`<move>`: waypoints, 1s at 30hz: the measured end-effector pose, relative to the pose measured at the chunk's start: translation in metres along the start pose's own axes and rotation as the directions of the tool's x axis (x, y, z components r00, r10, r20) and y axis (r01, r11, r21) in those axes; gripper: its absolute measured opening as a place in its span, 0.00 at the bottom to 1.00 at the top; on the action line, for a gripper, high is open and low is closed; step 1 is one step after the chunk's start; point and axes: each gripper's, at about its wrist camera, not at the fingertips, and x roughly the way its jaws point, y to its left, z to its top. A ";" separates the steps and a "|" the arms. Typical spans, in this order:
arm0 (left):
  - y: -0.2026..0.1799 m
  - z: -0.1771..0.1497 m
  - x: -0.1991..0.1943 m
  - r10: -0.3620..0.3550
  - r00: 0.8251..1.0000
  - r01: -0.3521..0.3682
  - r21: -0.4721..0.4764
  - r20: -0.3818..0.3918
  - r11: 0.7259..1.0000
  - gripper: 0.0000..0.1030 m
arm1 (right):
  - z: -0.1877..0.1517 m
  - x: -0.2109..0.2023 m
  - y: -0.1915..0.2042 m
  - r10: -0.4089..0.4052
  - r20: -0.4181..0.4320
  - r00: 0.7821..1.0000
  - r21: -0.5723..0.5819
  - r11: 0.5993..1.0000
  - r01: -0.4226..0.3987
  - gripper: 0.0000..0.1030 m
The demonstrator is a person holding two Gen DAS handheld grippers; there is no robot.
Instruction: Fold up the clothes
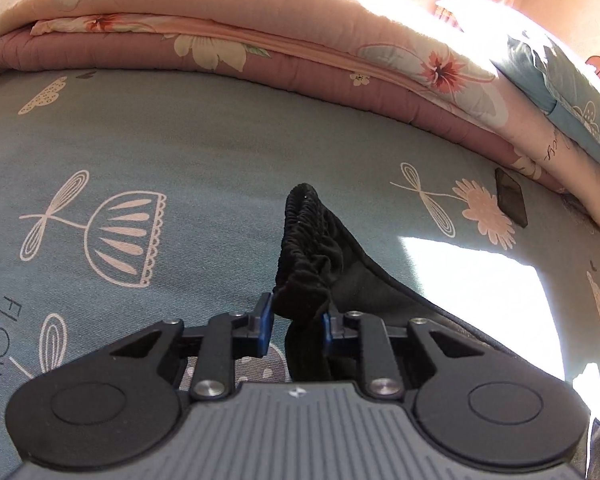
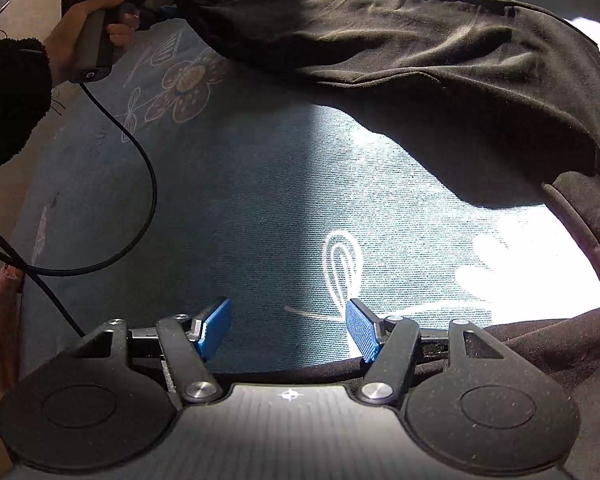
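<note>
One dark garment (image 2: 440, 68), black trousers by the look of the gathered waistband (image 1: 306, 256), lay partly on the bed and partly lifted. The left gripper (image 1: 298, 320) had its jaws clamped on the bunched elastic waistband, blue pads pressing the fabric from both sides; cloth hung down between them toward the camera. From that grip the garment ran taut and off the sheet, then draped across the far side of the right wrist view and curved down along its right edge, a hem or cuff lying near the sunlit patch.

The blue floral bedsheet (image 1: 180, 152) was bare between the two grippers, giving open room in the middle. A stack of folded quilts (image 1: 220, 40) bounded the far edge, with a pillow (image 1: 560, 92) at its right end. A small dark flat object (image 1: 511, 202) lay on the sheet near the quilts; too unclear to identify.

The right gripper (image 2: 288, 330) pointed steeply down over the bare sheet, jaws apart, nothing between them. In its view, a hand (image 2: 80, 36) in a black sleeve (image 2: 12, 100) held the left gripper's handle, tilted downward, a cable (image 2: 140, 168) looping from it over the bed edge.
</note>
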 end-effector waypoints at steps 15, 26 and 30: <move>-0.019 0.035 -0.025 0.073 0.997 -0.075 0.070 0.040 0.995 0.21 | -0.005 -0.014 -0.008 -0.173 0.097 0.980 -0.151 0.971 0.186 0.63; -0.037 0.048 0.022 0.125 0.992 -0.125 0.100 0.010 0.987 0.22 | 0.007 0.020 -0.047 -0.553 0.259 0.792 -0.515 0.615 0.597 0.43; -0.033 0.049 0.022 0.125 0.992 -0.123 0.087 -0.014 0.989 0.22 | 0.002 0.046 -0.046 -0.634 0.303 0.711 -0.598 0.454 0.660 0.26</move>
